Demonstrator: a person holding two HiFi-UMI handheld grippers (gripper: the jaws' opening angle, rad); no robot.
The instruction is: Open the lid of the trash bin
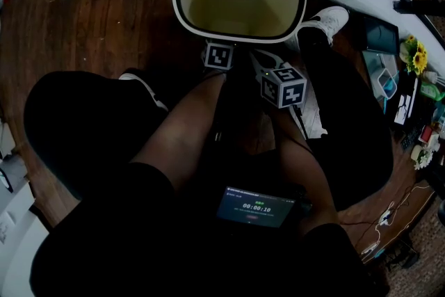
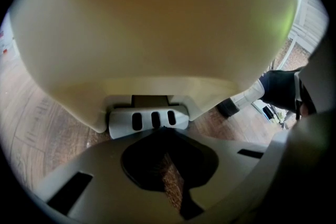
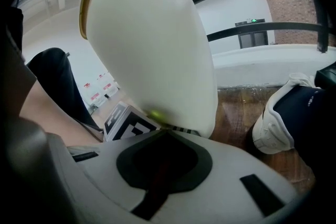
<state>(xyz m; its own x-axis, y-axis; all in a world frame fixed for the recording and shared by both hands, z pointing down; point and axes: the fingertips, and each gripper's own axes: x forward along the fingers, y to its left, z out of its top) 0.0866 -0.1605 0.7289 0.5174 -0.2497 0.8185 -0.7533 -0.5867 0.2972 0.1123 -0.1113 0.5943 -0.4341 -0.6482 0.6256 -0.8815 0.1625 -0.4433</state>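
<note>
I am viewing the trash bin (image 1: 240, 3) standing on the wooden floor (image 1: 104, 17), its mouth facing the head camera so that the cream interior is showing. I am reading the left gripper (image 2: 157, 132) with its jaws pressed together, the tips lying at the near edge of the grey slotted pedal (image 2: 148, 120) at the foot of the bin; whether they are touching it I cannot tell. I am reading the right gripper (image 3: 168, 134) likewise with jaws pressed together, sitting at the foot of the bin just beside the left one, with a white shoe (image 3: 275, 123) near the bin's right side.
</note>
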